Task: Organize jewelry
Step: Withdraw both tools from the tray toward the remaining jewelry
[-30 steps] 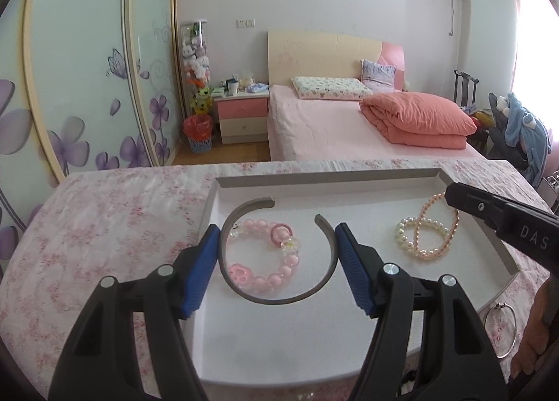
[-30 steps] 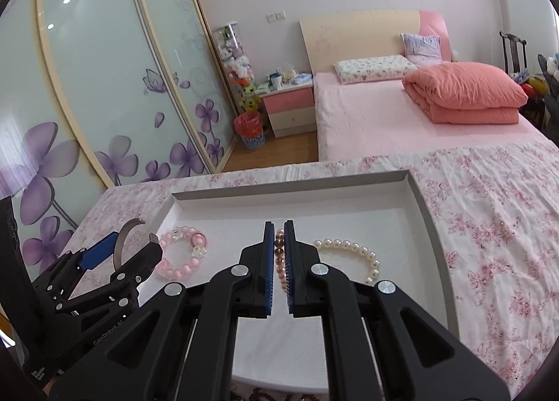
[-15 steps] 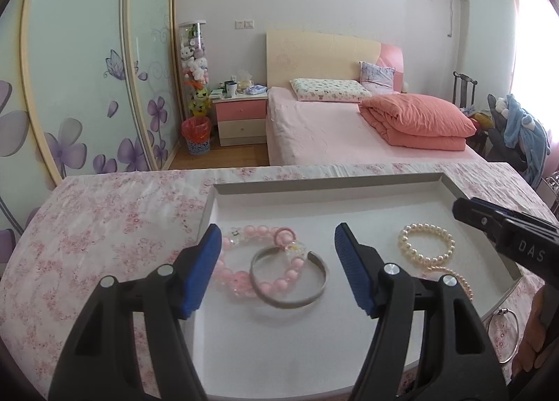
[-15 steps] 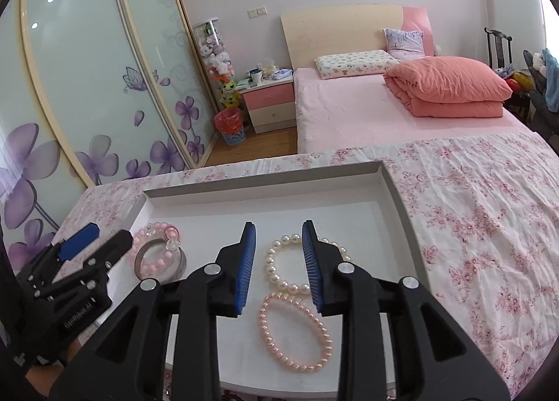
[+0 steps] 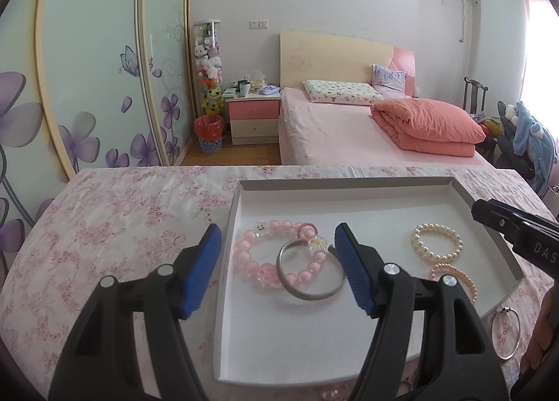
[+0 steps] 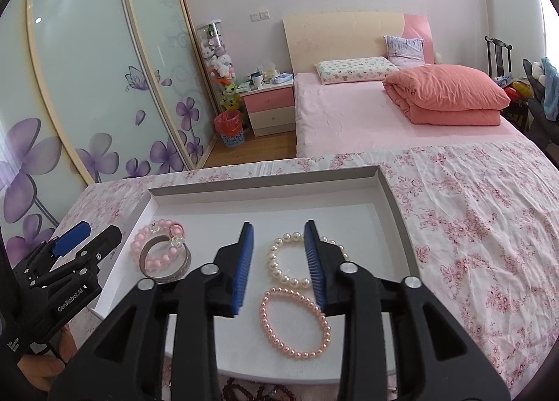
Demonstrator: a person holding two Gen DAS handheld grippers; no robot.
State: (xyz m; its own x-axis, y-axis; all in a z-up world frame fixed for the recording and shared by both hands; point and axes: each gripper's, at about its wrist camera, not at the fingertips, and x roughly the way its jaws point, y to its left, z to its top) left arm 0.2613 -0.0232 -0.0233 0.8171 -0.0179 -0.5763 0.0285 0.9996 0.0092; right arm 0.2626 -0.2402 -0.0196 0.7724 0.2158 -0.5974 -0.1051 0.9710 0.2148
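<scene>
Jewelry in a shallow white tray [image 6: 394,212] on a floral pink cloth [image 6: 471,226]: four bracelets lie flat on the tray floor. At the tray's left, a pink bead bracelet [image 5: 251,254] with star charms overlaps a plain silver bangle [image 5: 311,292]. At the right, a white pearl bracelet [image 6: 279,268] lies just beyond a pink pearl bracelet [image 6: 297,324]; the two nearly touch. Right gripper [image 6: 281,264] hangs above the pearl pair, jaws opening at a moderate gap, nothing pressed between the pads. Left gripper [image 5: 277,268] hangs over the bead bracelet and bangle, jaws wide and empty. Outside the tray, a thin metal hoop [image 5: 505,333] rests on the cloth at its near right corner, and dark beads [image 6: 244,392] show below its near rim.

Judged step: release of the pearls is finishing, and loose pieces remain to be gathered. To do it well, lift each gripper straight up so the pads do not drag a strand. Approach the hoop steeply, pinching across its wire rather than flat. Set it on bare tray floor, apart from the others.
</scene>
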